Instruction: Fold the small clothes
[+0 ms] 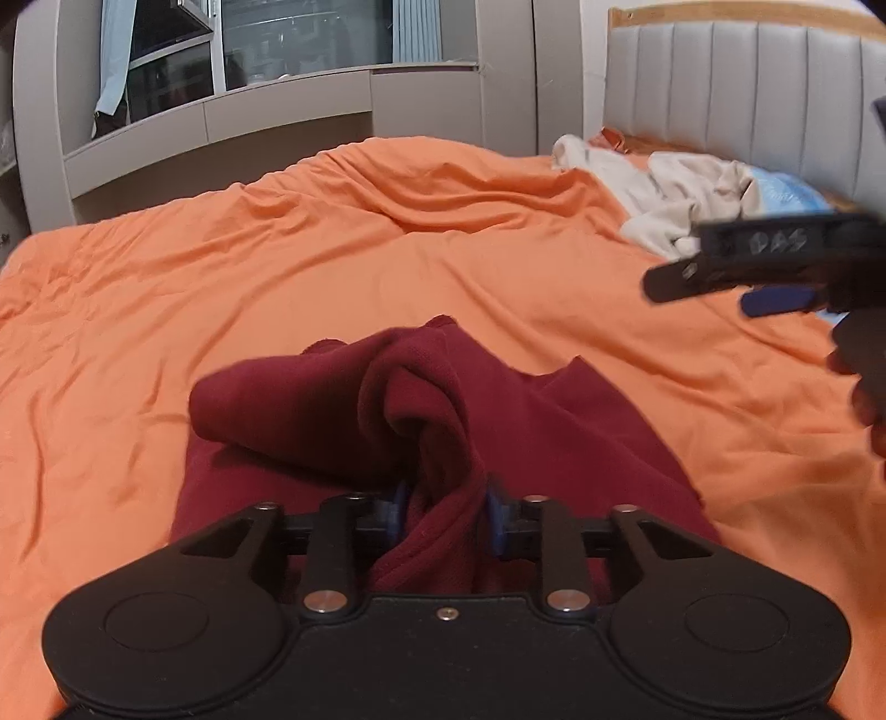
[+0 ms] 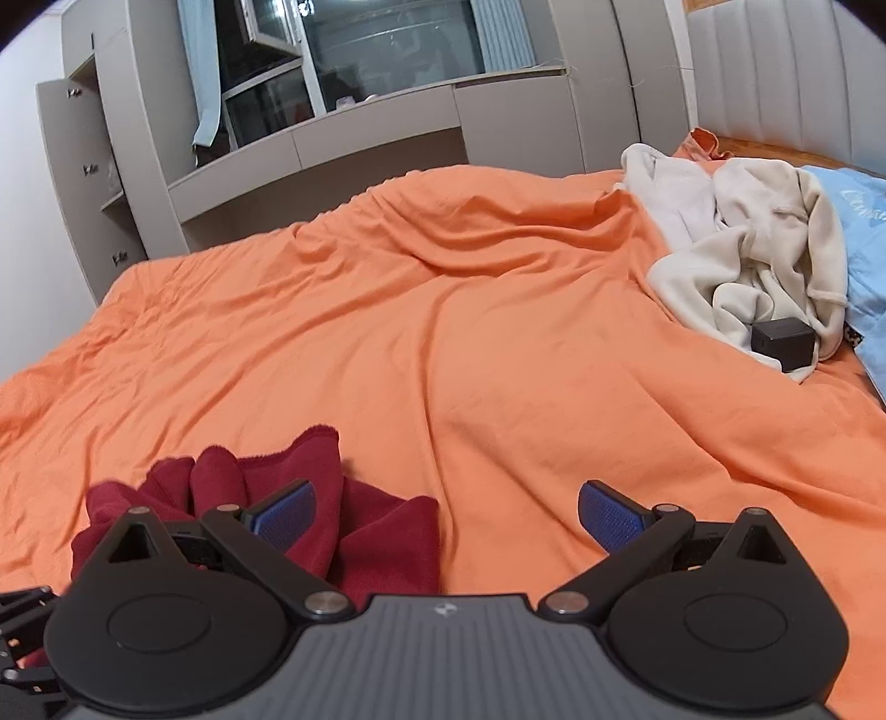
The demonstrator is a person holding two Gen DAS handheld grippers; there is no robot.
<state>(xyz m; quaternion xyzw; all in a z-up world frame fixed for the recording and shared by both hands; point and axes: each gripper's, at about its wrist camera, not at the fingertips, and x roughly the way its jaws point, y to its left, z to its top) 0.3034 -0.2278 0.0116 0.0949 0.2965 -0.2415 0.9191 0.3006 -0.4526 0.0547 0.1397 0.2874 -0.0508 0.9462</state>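
- Far left, beyond the bed, a grey cabinet (image 2: 83, 166) with small drawer handles stands against the wall, and a window (image 2: 387, 44) sits above a grey ledge.
- An orange bedspread (image 1: 387, 266) covers the bed, wrinkled and rising in a ridge toward the far side.
- The maroon garment (image 1: 332, 399) lies on the bedspread at the near edge, low and slightly left of centre in the left wrist view; part of it lies flat, and a fold is bunched up and drawn into a twisted ridge.
- The left tool (image 1: 446, 518) points forward, low over the bed, its two blue pads closed on that gathered ridge of the garment, cloth pinched between them.
- In the right wrist view the same garment (image 2: 360, 531) sits low left, crumpled.
- The right tool (image 2: 447, 518) is level, above the bedspread, with its blue fingers (image 2: 606, 518) spread wide and holding nothing; its left finger overlaps the garment in view, though I cannot tell whether they touch.
- From the left wrist view the right tool (image 1: 720, 277) shows at the right edge, raised over the bed, blurred.
- Far right, a cream heap of clothes (image 2: 764, 260) lies by the grey padded headboard (image 1: 747, 94), with a small black box (image 2: 783, 343) on it and a light blue pillow (image 2: 864, 238) beside it.
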